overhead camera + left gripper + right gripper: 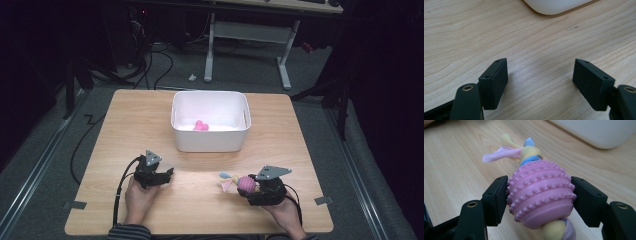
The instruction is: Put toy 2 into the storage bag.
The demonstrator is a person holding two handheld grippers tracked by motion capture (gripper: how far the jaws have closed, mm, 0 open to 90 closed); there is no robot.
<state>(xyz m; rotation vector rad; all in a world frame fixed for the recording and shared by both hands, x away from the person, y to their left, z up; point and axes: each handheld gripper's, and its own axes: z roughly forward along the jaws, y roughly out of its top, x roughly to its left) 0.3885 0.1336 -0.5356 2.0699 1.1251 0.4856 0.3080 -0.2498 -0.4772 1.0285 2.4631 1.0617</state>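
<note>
While the right gripper [250, 186] lies low at the near right of the table [120, 125], its jaws pinch a pink knobbly toy [244, 184], well short of the white bin [210, 142]; that bin already holds a small pink thing [201, 126]. From the left gripper [540, 75] view, the jaws stand spread over bare wood, nothing between them. From the right gripper view, the pads [496, 200] press the toy's rounded sides, so I'd worry it could squirt out on the lift, or its cloth tails [499, 155] could catch the bin's rim
</note>
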